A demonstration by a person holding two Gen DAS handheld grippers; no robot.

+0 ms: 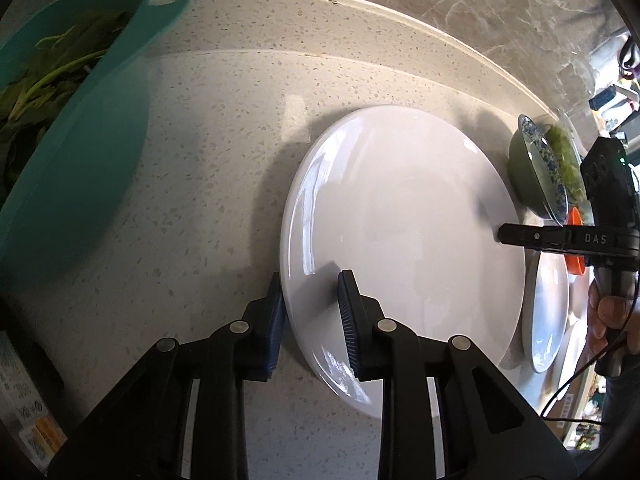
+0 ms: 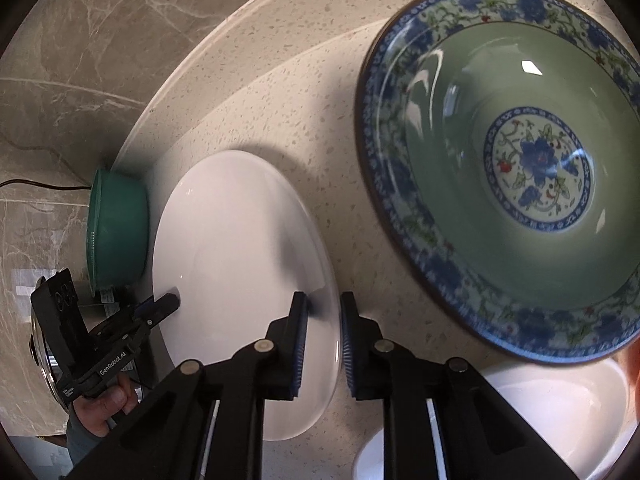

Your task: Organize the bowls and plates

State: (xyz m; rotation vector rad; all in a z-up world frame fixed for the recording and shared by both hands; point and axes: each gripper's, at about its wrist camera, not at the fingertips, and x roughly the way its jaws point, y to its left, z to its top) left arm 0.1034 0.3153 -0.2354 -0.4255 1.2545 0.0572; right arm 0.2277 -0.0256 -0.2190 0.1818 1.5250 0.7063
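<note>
Gripping white plate (image 1: pixel 404 248) rim on speckled counter (image 1: pixel 224 160) | left gripper (image 1: pixel 312 320) clamped on near edge | right gripper (image 2: pixel 323 340) clamped on opposite edge | green floral bowl (image 2: pixel 516 168) beside

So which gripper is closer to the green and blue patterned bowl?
Right. The right gripper grips the white plate at the rim edge beside the patterned bowl. The left gripper clamps the plate's opposite edge, toward the teal basin.

Speckled stone countertop (image 1: pixel 224 128) bearing white plate (image 1: pixel 404 216), teal bowl (image 1: pixel 76 184), green patterned bowl (image 2: pixel 516 168).
</note>
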